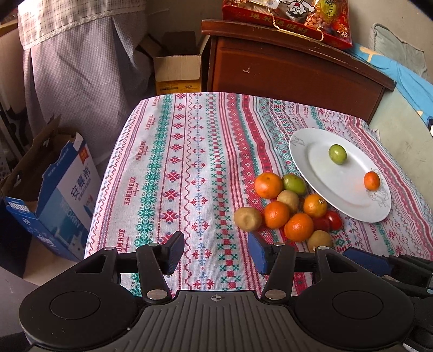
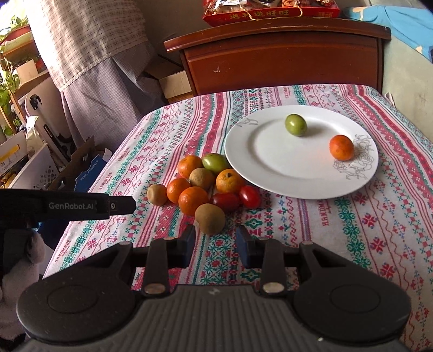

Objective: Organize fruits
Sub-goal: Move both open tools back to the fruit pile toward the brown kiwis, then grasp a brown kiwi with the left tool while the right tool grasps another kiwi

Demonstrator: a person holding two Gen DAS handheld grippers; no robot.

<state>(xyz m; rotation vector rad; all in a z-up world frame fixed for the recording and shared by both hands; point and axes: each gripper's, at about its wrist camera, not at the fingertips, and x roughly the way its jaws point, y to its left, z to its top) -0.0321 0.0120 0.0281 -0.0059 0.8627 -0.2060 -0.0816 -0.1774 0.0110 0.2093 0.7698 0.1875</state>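
A pile of fruit lies on the patterned tablecloth: several oranges (image 2: 192,199), brown kiwis (image 2: 210,218), a green fruit (image 2: 215,163) and two red tomatoes (image 2: 249,196). The pile also shows in the left wrist view (image 1: 276,214). A white plate (image 2: 270,159) beside it holds a green fruit (image 2: 295,124) and a small orange (image 2: 341,147); the plate shows in the left wrist view (image 1: 319,168). My right gripper (image 2: 215,247) is open and empty, just in front of the nearest kiwi. My left gripper (image 1: 215,254) is open and empty, left of the pile.
A dark wooden cabinet (image 2: 284,59) with a red gift box (image 2: 270,12) stands behind the table. Cardboard boxes (image 1: 54,189) sit on the floor to the left. A curtain-covered piece (image 1: 81,67) stands at the back left. Bedding (image 1: 406,75) lies to the right.
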